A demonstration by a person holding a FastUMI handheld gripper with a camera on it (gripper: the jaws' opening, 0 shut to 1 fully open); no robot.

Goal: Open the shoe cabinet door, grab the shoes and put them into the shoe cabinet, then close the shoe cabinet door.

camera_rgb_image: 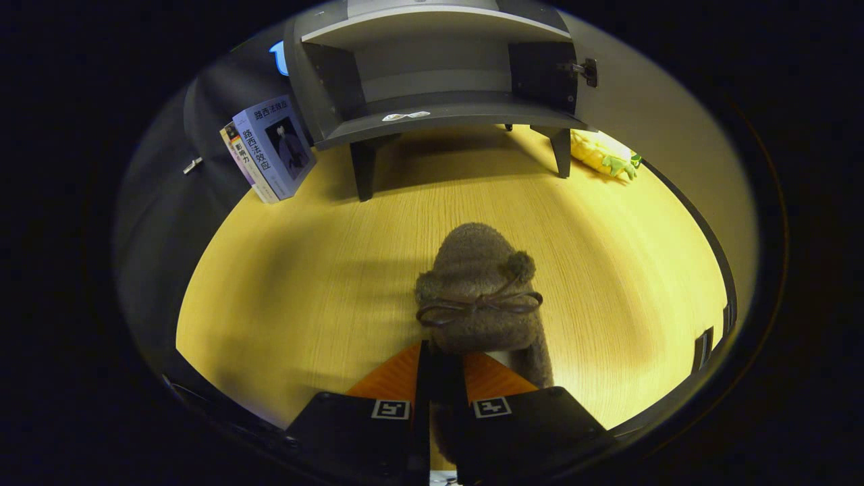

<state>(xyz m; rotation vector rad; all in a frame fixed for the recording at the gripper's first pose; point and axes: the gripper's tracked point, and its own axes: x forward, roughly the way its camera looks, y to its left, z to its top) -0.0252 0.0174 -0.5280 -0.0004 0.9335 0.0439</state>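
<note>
The gripper (442,358) pinches the slipper (479,290) by its heel rim, toe pointing at the open cabinet (432,74) well beyond. The soft rim may slip, or the toe catch the shelf edge.

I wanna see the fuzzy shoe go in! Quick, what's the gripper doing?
Gripper: jaws shut on the fuzzy brown shoe, holding it by its back edge.

Books (270,148): I saw them leaning far left on the table (304,283).
Plush toy (603,155): lay far right.
</note>
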